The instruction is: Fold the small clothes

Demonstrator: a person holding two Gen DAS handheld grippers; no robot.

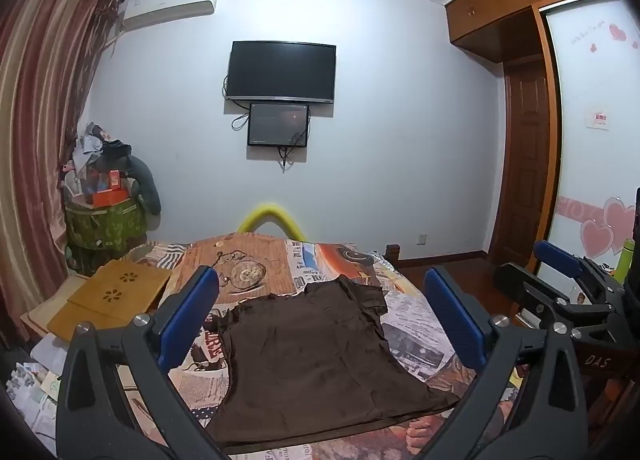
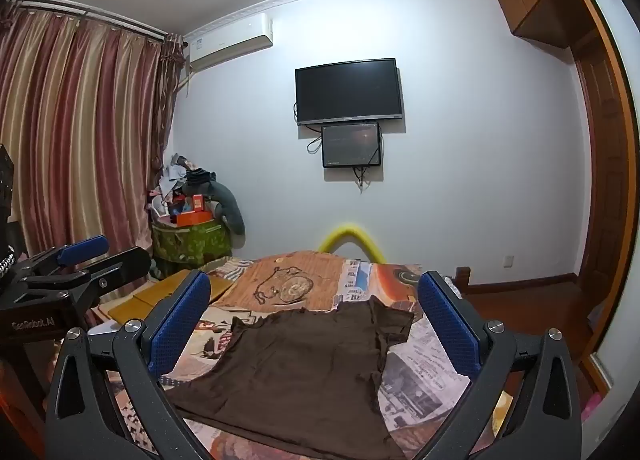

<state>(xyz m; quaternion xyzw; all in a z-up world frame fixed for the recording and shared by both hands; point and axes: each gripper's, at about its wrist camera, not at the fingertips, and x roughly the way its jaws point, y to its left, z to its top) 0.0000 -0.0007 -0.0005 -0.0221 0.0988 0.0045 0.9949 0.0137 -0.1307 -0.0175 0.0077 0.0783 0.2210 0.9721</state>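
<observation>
A small dark brown T-shirt [image 1: 320, 356] lies spread flat on the bed, hem toward me and sleeves at the far end; it also shows in the right wrist view [image 2: 304, 372]. My left gripper [image 1: 320, 300] is open and empty, held above the near part of the shirt. My right gripper [image 2: 316, 308] is open and empty, also above the shirt. The right gripper shows at the right edge of the left wrist view [image 1: 560, 280], and the left gripper shows at the left edge of the right wrist view [image 2: 80, 256].
The bed carries a newspaper-print cover [image 1: 416, 324]. A wooden lap tray [image 1: 112, 296] lies at the bed's left side. A cluttered green bag [image 1: 104, 220] stands in the corner by the curtain [image 1: 36, 148]. A TV [image 1: 280, 72] hangs on the far wall.
</observation>
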